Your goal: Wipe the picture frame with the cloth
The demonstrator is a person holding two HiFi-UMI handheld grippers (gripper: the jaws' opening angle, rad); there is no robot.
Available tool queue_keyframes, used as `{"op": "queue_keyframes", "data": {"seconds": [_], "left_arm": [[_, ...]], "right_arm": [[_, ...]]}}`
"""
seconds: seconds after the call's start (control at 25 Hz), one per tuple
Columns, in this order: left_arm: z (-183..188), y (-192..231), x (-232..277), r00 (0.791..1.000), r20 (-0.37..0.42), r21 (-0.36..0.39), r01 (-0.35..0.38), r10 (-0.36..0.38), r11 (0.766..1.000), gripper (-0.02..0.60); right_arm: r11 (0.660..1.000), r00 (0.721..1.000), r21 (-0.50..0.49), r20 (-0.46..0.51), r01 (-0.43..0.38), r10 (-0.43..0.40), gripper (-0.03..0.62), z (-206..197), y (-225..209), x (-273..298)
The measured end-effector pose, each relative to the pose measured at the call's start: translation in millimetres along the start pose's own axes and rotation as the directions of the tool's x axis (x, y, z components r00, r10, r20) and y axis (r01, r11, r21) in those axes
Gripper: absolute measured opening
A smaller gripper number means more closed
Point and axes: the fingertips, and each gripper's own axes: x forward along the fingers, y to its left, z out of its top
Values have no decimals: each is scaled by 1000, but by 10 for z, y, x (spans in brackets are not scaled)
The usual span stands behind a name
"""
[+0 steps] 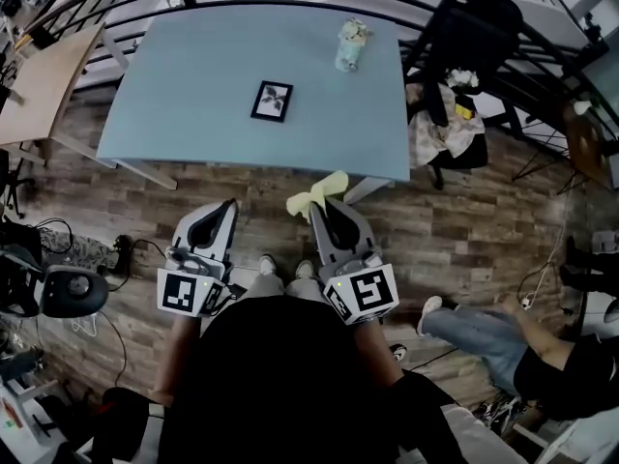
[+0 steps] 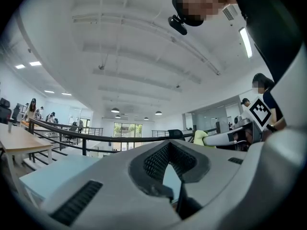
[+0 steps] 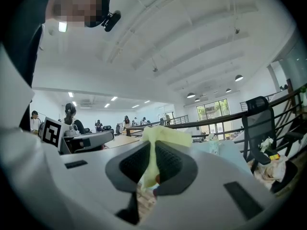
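Observation:
A small black picture frame (image 1: 272,101) lies flat near the middle of the pale blue table (image 1: 174,85). My right gripper (image 1: 322,207) is shut on a yellow cloth (image 1: 314,195), which sticks out past its tips over the floor just short of the table's near edge. In the right gripper view the yellow cloth (image 3: 154,152) is pinched between the jaws. My left gripper (image 1: 230,207) is held beside it, shut with nothing in it, its jaws meeting at the tips (image 2: 173,195). Both grippers are well short of the frame.
A pale vase of flowers (image 1: 352,44) stands at the table's far right. A black chair with clutter (image 1: 455,114) sits right of the table, a wooden table (image 1: 39,75) to the left. A seated person's legs (image 1: 503,341) are at the right; cables and gear (image 1: 68,288) lie at the left.

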Motion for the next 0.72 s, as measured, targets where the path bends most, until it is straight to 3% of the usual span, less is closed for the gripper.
{"op": "queue_keyframes", "data": {"seconds": [0.52, 0.72], "left_arm": [[35, 340, -82, 998, 42, -13, 36, -36, 999, -3], [34, 523, -37, 998, 16, -16, 54, -54, 998, -3]], "right_arm": [[1000, 1000, -4, -18, -3, 3, 35, -56, 311, 256], [1000, 1000, 2, -17, 22, -22, 35, -93, 395, 421]]}}
